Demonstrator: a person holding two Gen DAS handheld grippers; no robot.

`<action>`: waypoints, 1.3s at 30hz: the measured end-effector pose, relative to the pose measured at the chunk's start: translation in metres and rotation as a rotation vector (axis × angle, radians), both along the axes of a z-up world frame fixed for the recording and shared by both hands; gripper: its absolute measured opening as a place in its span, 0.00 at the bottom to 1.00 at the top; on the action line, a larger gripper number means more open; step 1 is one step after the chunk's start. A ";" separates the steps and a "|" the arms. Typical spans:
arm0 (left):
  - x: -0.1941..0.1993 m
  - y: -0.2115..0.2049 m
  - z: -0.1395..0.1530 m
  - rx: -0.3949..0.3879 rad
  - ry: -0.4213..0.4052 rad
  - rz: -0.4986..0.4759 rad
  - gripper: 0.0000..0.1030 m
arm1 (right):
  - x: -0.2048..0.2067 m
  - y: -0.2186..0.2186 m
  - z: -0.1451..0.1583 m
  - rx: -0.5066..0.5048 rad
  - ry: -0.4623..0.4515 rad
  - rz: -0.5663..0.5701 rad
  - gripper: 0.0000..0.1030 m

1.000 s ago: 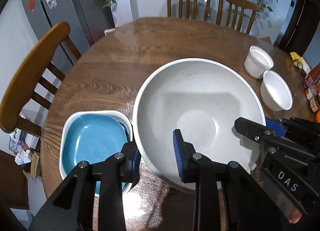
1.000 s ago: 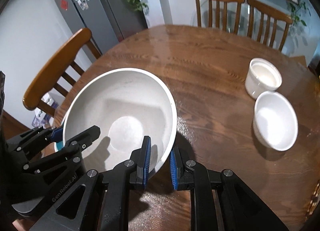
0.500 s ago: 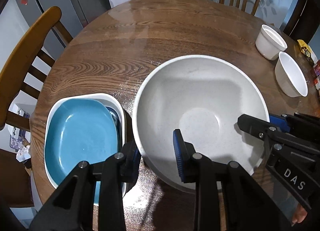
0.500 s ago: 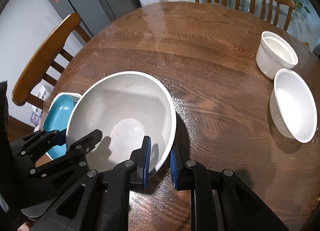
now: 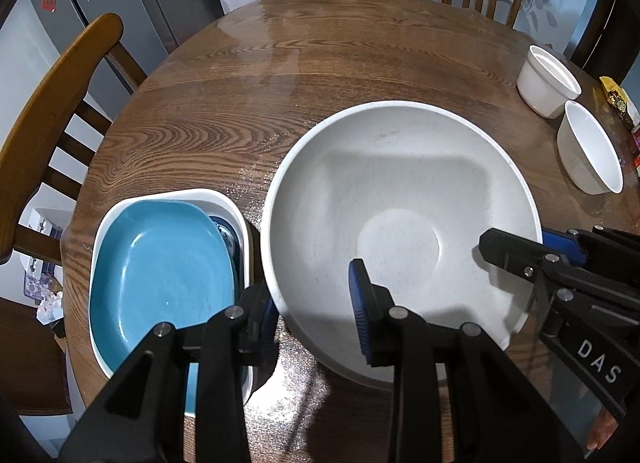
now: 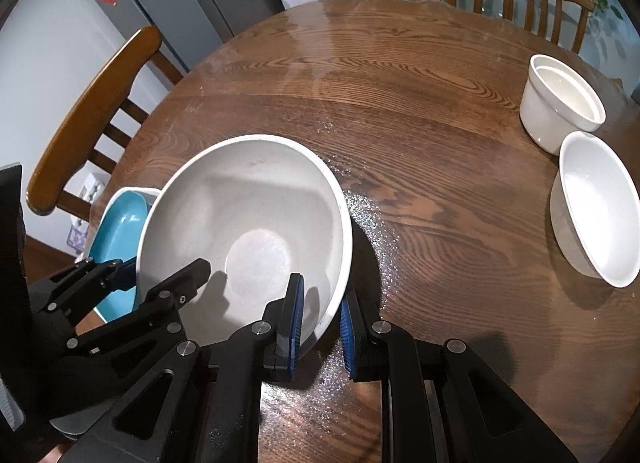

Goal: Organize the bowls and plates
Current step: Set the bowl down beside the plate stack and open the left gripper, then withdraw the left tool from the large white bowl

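Note:
A large white speckled bowl (image 5: 400,191) (image 6: 248,199) sits low over the wooden table (image 5: 280,83), held by both grippers. My left gripper (image 5: 310,291) is shut on its near-left rim, one pad inside and one outside. My right gripper (image 6: 322,295) is shut on the near-right rim the same way. Just left of the bowl, a blue plate (image 5: 160,263) lies in a white square dish (image 5: 180,195) with a patterned plate under it. I cannot tell whether the bowl's base touches the table.
A white ramekin (image 6: 560,103) and a small white bowl (image 6: 596,207) stand together at the table's right side. Wooden chairs (image 5: 52,111) ring the table, and snack packets (image 5: 618,103) lie at the far right edge. Bare wood stretches beyond the big bowl.
Both grippers have come down with the big bowl toward the table. The blue plate and its white dish have come further into view on the left.

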State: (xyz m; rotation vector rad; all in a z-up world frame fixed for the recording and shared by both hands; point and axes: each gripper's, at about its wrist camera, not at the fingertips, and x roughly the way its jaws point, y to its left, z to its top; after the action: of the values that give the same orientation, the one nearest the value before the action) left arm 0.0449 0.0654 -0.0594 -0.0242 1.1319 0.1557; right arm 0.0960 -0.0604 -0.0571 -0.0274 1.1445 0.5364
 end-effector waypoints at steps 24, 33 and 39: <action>-0.007 -0.004 0.015 0.012 -0.049 0.003 0.64 | -0.008 -0.026 0.019 0.067 -0.042 -0.074 0.31; -0.019 -0.005 0.032 0.014 -0.090 0.012 0.76 | -0.021 -0.040 0.034 0.101 -0.066 -0.089 0.32; -0.030 -0.007 0.043 0.011 -0.114 0.022 0.81 | -0.035 -0.050 0.048 0.125 -0.094 -0.094 0.46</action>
State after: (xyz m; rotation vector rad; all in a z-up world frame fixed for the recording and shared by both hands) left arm 0.0146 0.0589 -0.0165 -0.0355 1.0175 0.1780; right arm 0.0613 -0.1102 -0.0089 0.1079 1.0134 0.5170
